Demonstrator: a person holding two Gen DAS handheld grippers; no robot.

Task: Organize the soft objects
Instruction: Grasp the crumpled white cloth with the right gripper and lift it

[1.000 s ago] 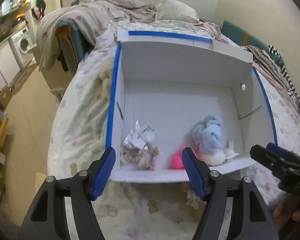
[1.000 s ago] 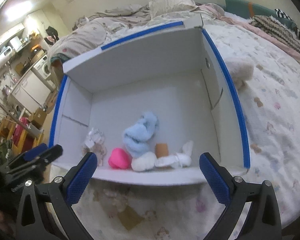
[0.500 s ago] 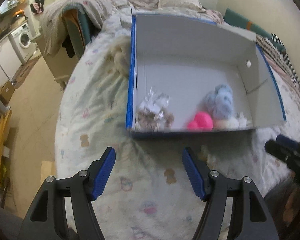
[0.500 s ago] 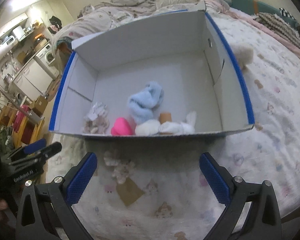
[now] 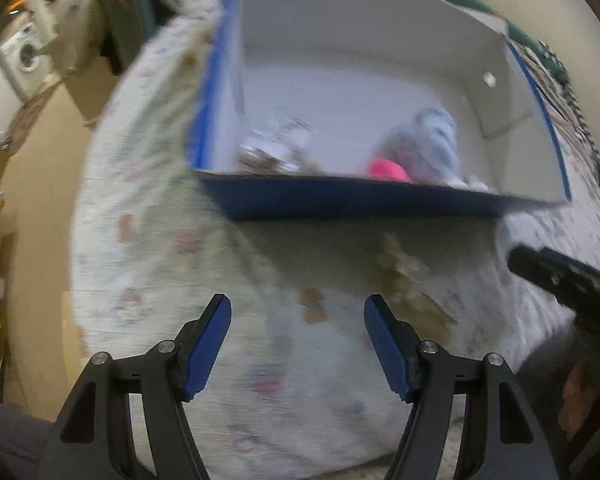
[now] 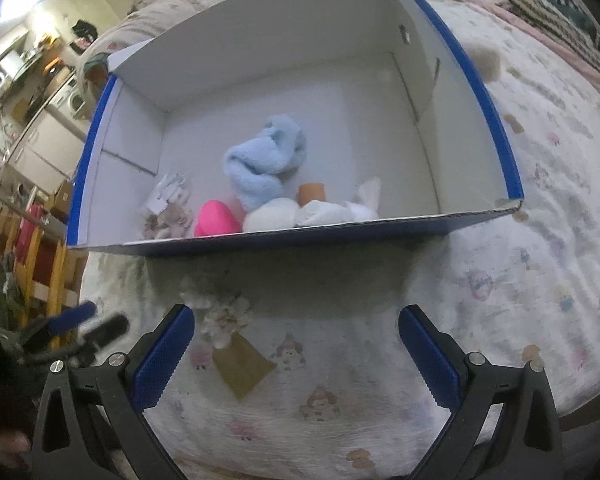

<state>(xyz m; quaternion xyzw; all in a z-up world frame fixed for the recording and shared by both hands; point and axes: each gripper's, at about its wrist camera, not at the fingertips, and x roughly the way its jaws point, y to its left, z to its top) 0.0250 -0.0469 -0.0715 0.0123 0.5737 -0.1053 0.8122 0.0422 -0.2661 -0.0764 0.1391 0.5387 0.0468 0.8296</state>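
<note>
A white cardboard box (image 6: 476, 216) with blue edges stands on the patterned bedspread. Inside it lie a light blue fluffy piece (image 6: 266, 164), a pink ball (image 6: 216, 220), white soft pieces (image 6: 300, 214), a small brown roll (image 6: 311, 192) and a wrapped beige scrunchie (image 6: 166, 210). In front of the box a pale fluffy scrunchie (image 6: 220, 314) with a brown tag (image 6: 242, 366) rests on the bedspread; the left wrist view shows it blurred (image 5: 400, 276). My right gripper (image 6: 297, 314) hangs open above the bedspread, the scrunchie by its left finger. My left gripper (image 5: 297, 304) is open and empty, left of the scrunchie.
A beige fluffy lump (image 6: 486, 60) lies on the bed right of the box. The bed's edge drops to the floor on the left, with a washing machine (image 5: 24, 54) and yellow furniture (image 6: 40, 272) beyond. Crumpled bedding sits behind the box.
Both grippers have sunk and tipped downward. The box has slid up in both views, its blue front wall now shows, and the bedspread with the tagged scrunchie has come into view.
</note>
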